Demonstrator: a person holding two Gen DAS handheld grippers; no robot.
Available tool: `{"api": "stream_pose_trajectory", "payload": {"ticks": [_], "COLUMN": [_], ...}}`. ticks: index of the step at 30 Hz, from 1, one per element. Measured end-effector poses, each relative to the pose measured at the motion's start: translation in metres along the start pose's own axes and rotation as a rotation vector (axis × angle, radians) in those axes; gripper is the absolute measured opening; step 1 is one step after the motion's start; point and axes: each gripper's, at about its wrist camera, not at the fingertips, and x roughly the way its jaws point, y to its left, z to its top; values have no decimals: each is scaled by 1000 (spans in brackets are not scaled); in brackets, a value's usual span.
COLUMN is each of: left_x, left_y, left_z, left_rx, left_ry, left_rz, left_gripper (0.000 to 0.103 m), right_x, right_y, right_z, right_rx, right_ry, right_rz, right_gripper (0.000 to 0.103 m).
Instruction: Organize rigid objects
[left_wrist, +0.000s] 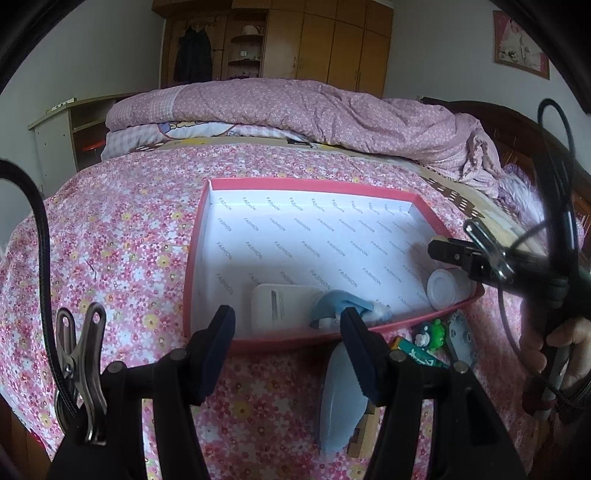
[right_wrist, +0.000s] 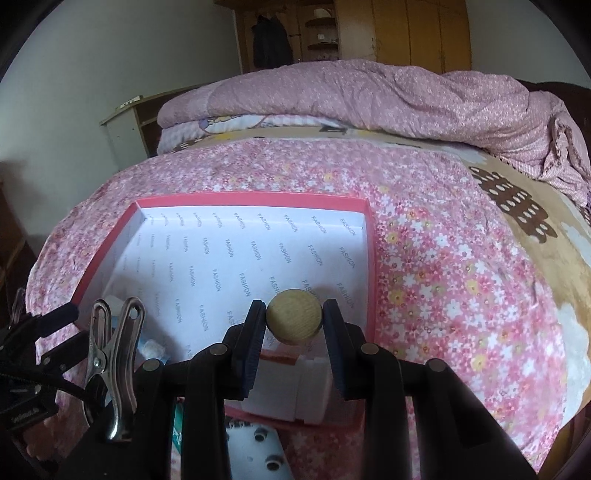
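Wooden and round, the ball (right_wrist: 294, 318) sits pinched between the pads of your right gripper (right_wrist: 294, 319), held over the near right part of the pink-rimmed box (right_wrist: 255, 201); it looks light, hard and smooth, so I judge it could squirt out if the pads sit off its widest line, and a grip across the middle, as you have it, seems the safest. Just below those fingers lies a white jar (right_wrist: 291, 391) on its side inside the box, part hidden by the tool. Your left gripper (left_wrist: 288, 347) hangs half spread with nothing pressed between its pads, though a grey-blue oval thing (left_wrist: 338, 398) lies just under its right finger on the flowered bedspread (left_wrist: 110, 258); whether that finger touches it I cannot tell. Beyond the left tool's tips, inside the box, are a white case (left_wrist: 275, 308) and a blue item (left_wrist: 341, 306) that is hard to identify. Right of that tool, outside the box, a green toy (left_wrist: 430, 332), a green packet (left_wrist: 417, 356) and a grey plate (left_wrist: 461, 341) are crowded together and partly cut off
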Motion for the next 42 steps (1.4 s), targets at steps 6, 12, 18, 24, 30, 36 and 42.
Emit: {"api": "stream_pose_trajectory", "payload": {"ticks": [6, 12, 18, 24, 30, 36, 42], "left_x": [0, -8, -30, -43, -54, -60, -62], "left_y": [0, -2, -4, 1, 5, 1, -8], "left_z": [0, 0, -7, -30, -52, -61, -66], "left_rx": [-2, 2, 14, 5, -18, -11, 34], "left_ry": [1, 8, 9, 48, 85, 93, 80], "left_rz": [0, -17, -39, -22, -31, -29, 14], "left_gripper": [63, 63, 63, 63, 63, 63, 63], "right_x": [-7, -27, -60, -80, -94, -102, -109], "right_y": [1, 3, 7, 12, 23, 30, 39], "right_z": [2, -5, -23, -51, -88, -122, -146], "right_rx": [2, 18, 17, 13, -68, -119, -179], "right_ry": [-23, -43, -79, -62, -3, 69, 112], "right_rz": [-9, -6, 29, 72, 103, 110, 177], "right_gripper": [33, 35, 43, 46, 46, 46, 46]}}
